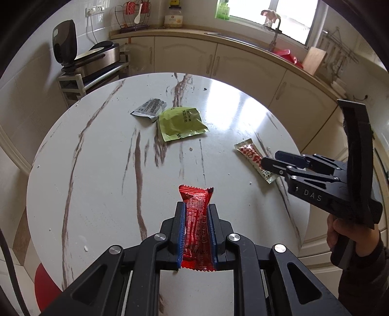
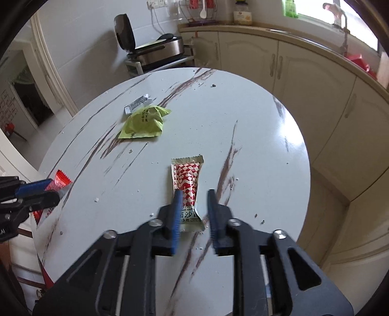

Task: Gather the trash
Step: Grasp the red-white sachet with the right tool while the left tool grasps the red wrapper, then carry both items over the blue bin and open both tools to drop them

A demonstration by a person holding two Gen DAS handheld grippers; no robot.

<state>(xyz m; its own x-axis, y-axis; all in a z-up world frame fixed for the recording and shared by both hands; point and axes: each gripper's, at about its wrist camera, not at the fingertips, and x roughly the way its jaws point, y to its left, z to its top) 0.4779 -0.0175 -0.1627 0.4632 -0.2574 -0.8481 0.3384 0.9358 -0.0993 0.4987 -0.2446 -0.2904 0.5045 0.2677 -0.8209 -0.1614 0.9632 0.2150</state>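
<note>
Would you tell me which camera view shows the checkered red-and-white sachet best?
The right wrist view: the checkered sachet lies flat on the table, nearly whole, between the open right claw. In the left wrist view the sachet is small, angled, and partly hidden behind the claw.

Round marble-veined table (image 1: 97, 150), cream curved cabinets (image 1: 184, 56), bright window (image 1: 272, 12), white tiled wall (image 1: 31, 21)
</note>
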